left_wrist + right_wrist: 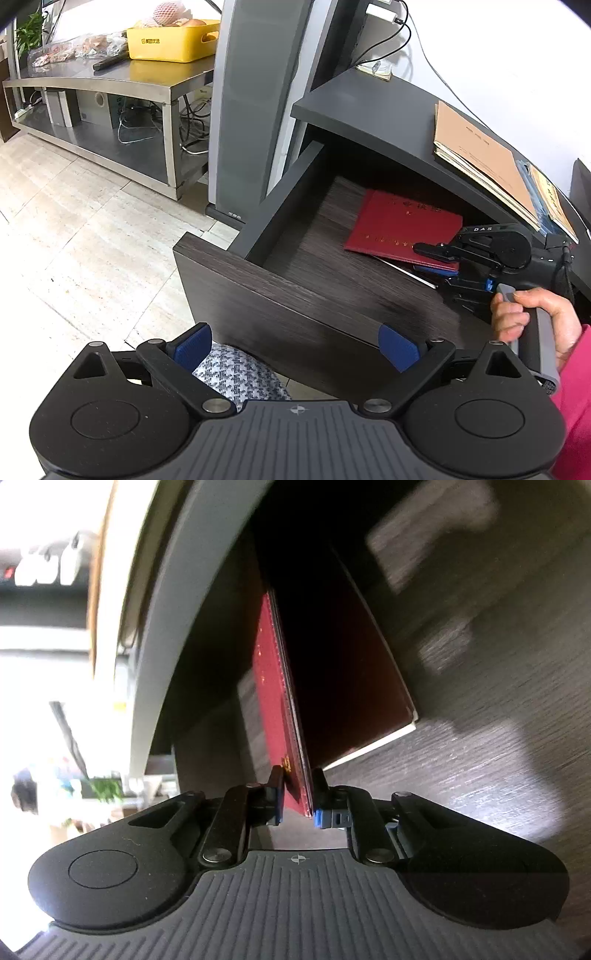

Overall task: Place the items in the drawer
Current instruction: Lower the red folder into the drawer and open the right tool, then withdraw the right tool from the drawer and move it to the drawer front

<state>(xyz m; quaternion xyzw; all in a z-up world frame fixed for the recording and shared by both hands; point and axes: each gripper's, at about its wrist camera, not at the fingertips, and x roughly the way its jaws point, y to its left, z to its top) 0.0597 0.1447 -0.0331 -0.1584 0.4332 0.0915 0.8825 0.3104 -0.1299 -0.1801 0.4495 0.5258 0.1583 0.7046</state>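
— Nearest the left wrist camera, what did you see?

— Blue-padded fingers of the left gripper [295,345], spread wide apart and holding nothing, hovered above the front panel of the dark wood-grain drawer [280,295], which stood pulled open.

— And inside the drawer?

— A flat dark-red booklet with gold lettering [402,225] lay tilted over a stack of other thin booklets [437,267] at the drawer's right side. The right gripper [424,249], held by a hand [532,317] in a pink sleeve [576,402], was clamped on the red booklet's near edge.

— Did the right wrist view confirm that?

— Yes. Its pads pinched the booklet's corner, edge-on, above a brown cover with a pale rim [369,686].

— Anything on the dark bench [369,99]?

— A tan paper folder [484,155] on more documents.
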